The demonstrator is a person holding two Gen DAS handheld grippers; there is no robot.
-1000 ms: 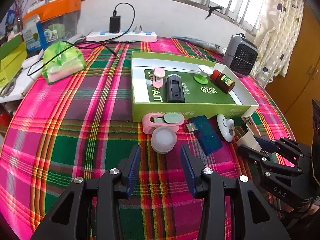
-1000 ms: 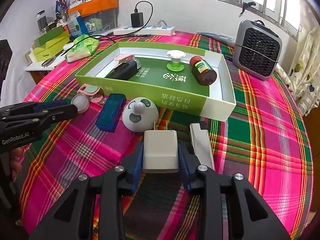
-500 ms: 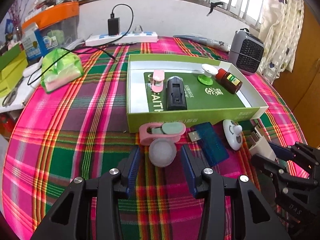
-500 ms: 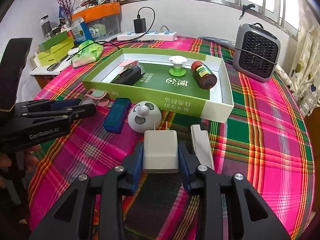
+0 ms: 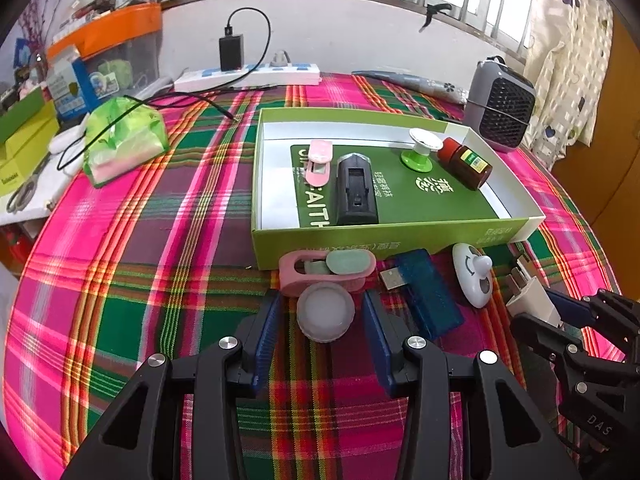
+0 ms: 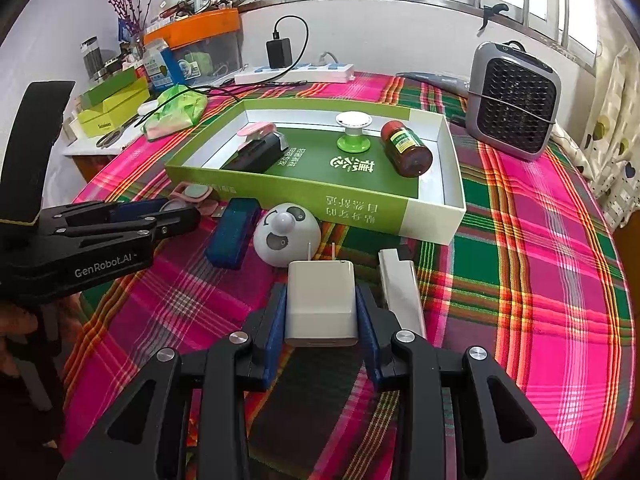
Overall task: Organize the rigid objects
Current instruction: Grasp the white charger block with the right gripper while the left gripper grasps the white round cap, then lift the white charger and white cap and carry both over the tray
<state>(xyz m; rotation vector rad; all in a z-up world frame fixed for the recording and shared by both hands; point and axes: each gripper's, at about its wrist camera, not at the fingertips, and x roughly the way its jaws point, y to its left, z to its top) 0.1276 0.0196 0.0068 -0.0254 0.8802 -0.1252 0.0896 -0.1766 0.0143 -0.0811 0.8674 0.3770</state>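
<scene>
My right hand-held gripper (image 6: 321, 312) is clamped on the white plug adapter (image 6: 321, 304), both pads pressed to its flat sides and its prongs pointing away from me, so I judge it is ready to go forward into the box. A silver bar (image 6: 401, 294) lies just beside it on the plaid worktop (image 6: 540, 280).

My left hand-held gripper (image 5: 323, 324) is spread apart, its fingers (image 5: 267, 326) flanking the frosted round cap (image 5: 325, 312) without touching it; straddling it this way lets me close on its widest part.

Just beyond the cap sits the pink clip (image 5: 326, 272), close against the box's front wall, then the blue USB stick (image 5: 424, 296) and the white round gadget (image 5: 474, 274), all near together outside the box.

Farther off, the green box (image 5: 360, 240) already holds a pink clip, a black charger (image 5: 356, 192), a green-based knob (image 5: 420, 152) and a brown bottle (image 5: 466, 162), so loose items evidently belong there.
</scene>
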